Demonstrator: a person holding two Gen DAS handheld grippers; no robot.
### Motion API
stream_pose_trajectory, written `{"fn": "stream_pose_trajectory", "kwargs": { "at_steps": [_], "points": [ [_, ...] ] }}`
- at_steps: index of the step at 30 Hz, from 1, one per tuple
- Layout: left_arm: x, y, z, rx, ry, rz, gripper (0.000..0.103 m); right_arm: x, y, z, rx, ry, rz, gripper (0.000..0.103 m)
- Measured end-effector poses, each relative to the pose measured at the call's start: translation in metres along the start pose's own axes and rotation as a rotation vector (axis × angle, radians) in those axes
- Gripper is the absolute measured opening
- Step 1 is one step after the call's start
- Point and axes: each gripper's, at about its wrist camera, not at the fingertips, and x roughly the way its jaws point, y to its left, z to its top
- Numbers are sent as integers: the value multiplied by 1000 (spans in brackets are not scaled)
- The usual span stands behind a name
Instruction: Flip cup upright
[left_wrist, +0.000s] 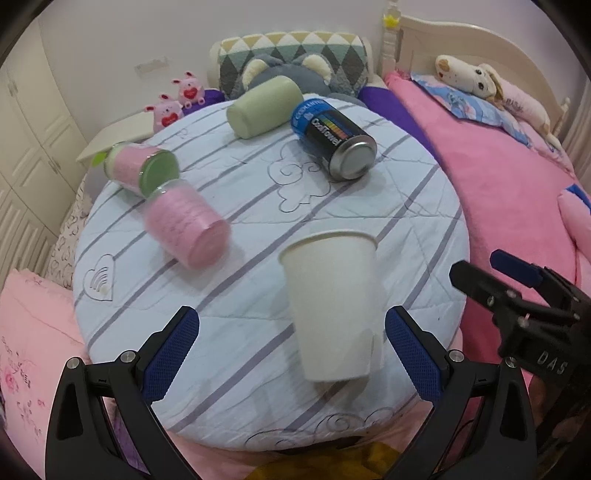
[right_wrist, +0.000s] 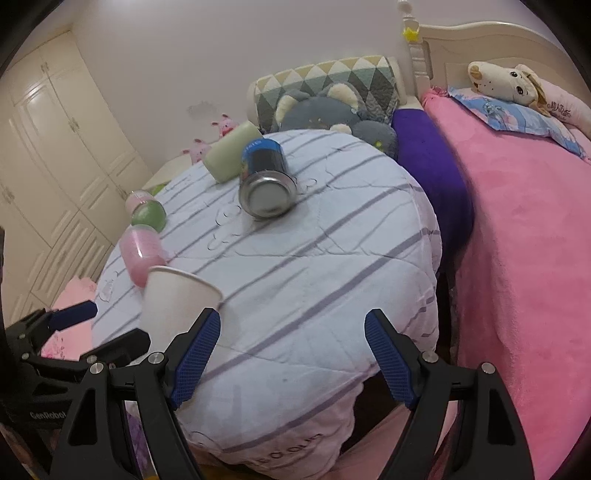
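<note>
A white paper cup (left_wrist: 334, 306) stands upright on the round table (left_wrist: 258, 369), mouth up, near the front edge. It sits between the fingers of my open left gripper (left_wrist: 291, 354), closer to the right finger and not touched by either. In the right wrist view the cup (right_wrist: 177, 306) stands at the left, just beyond the left finger of my open, empty right gripper (right_wrist: 291, 360). The right gripper (left_wrist: 517, 284) hovers off the table's right edge. The left gripper (right_wrist: 99, 325) shows at the far left.
On the striped cloth lie a dark blue can (left_wrist: 332, 140), a pale green roll (left_wrist: 262, 105), a pink tub (left_wrist: 188, 225) and a green-lidded pink jar (left_wrist: 142, 166). A pink bed (left_wrist: 498, 177) runs along the right. Cushions and plush toys (left_wrist: 291, 62) sit behind.
</note>
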Motion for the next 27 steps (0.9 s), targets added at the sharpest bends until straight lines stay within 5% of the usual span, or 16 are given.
{"fn": "stream_pose_trajectory", "kwargs": {
  "at_steps": [20,22,27],
  "points": [
    [53,-11,25,-90,133,13,101,34,-30,8,-66,91,26,82],
    [57,-8,26,-115,149,15,75,37,-29,8,-73,100,25,82],
    [63,-3,25,-150,161,5,69,41,-30,7,-79,111,25,82]
  ]
}}
